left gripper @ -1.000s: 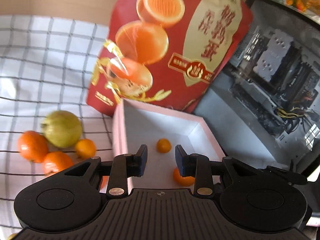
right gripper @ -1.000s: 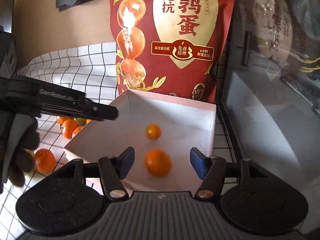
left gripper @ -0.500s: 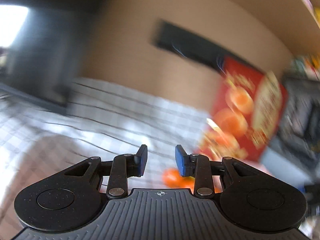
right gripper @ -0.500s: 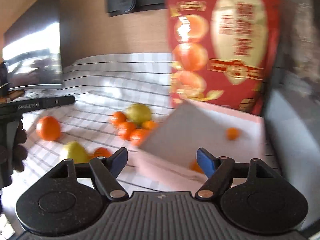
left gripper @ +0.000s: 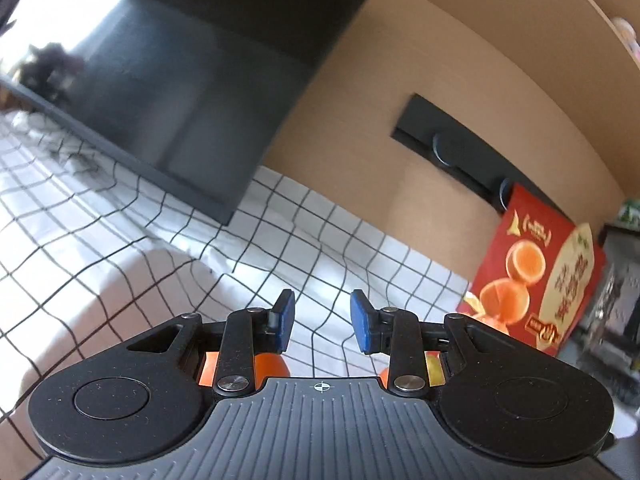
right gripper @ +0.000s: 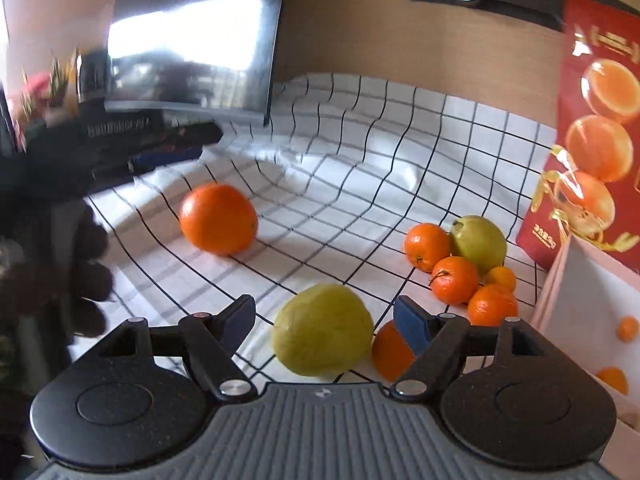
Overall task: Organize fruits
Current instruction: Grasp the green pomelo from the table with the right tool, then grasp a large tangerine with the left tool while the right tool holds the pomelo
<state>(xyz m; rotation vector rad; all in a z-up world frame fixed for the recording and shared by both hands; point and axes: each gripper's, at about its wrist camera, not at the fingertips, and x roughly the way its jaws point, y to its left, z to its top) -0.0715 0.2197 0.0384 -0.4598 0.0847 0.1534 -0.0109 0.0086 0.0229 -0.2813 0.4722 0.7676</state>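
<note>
My right gripper (right gripper: 325,316) is open, with a yellow-green guava (right gripper: 322,330) lying on the checked cloth between its jaws, not gripped. A small orange (right gripper: 390,354) sits behind its right finger. A big orange (right gripper: 218,218) lies alone to the left. A cluster of small oranges (right gripper: 454,280) and a second guava (right gripper: 478,244) lies at the right. The white box (right gripper: 584,300) at the right edge holds two small oranges (right gripper: 626,328). My left gripper (left gripper: 322,316) is open and empty, raised over the cloth; an orange (left gripper: 272,364) peeks from under it.
A red snack bag (right gripper: 600,120) stands behind the box; it also shows in the left wrist view (left gripper: 536,280). A dark monitor (left gripper: 160,100) stands at the back left on the checked cloth (right gripper: 360,140). The left gripper and gloved hand (right gripper: 80,160) are at the left.
Both grippers have swung left, away from the white box. The right one now hovers around the guava; the left one now faces the monitor and wall.
</note>
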